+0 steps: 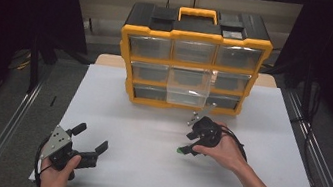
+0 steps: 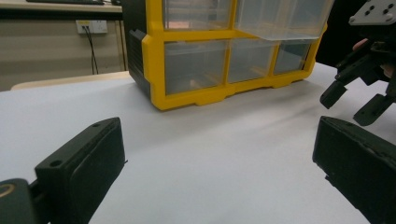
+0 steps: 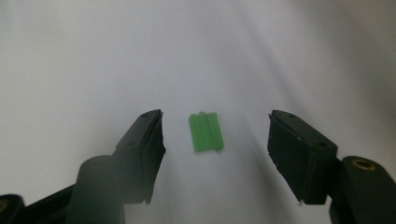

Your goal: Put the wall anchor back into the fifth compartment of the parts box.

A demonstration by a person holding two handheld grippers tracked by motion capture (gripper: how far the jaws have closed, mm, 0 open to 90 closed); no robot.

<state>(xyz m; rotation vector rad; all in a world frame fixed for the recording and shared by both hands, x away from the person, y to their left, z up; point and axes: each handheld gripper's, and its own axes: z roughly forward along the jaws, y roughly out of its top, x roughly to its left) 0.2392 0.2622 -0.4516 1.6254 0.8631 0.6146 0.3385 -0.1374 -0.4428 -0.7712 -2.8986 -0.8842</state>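
Observation:
A small green ribbed piece (image 3: 206, 132) lies flat on the white table (image 3: 93, 56), in the gap between my right gripper's (image 3: 218, 135) open jaws and touching neither. From above, the right gripper (image 1: 191, 139) points down at the table in front of the organizer, with the green piece (image 1: 179, 150) just beside it. My left gripper (image 1: 91, 138) rests open and holding nothing at the front left of the table. In its own view the left gripper (image 2: 219, 154) faces the organizer (image 2: 210, 60), with the right gripper (image 2: 369, 79) at the far right.
A yellow and black drawer organizer (image 1: 193, 57) with clear drawers stands at the back centre of the white table (image 1: 150, 121). One clear middle drawer (image 1: 186, 89) is pulled out toward me. Metal rails (image 1: 7, 124) run along both table sides.

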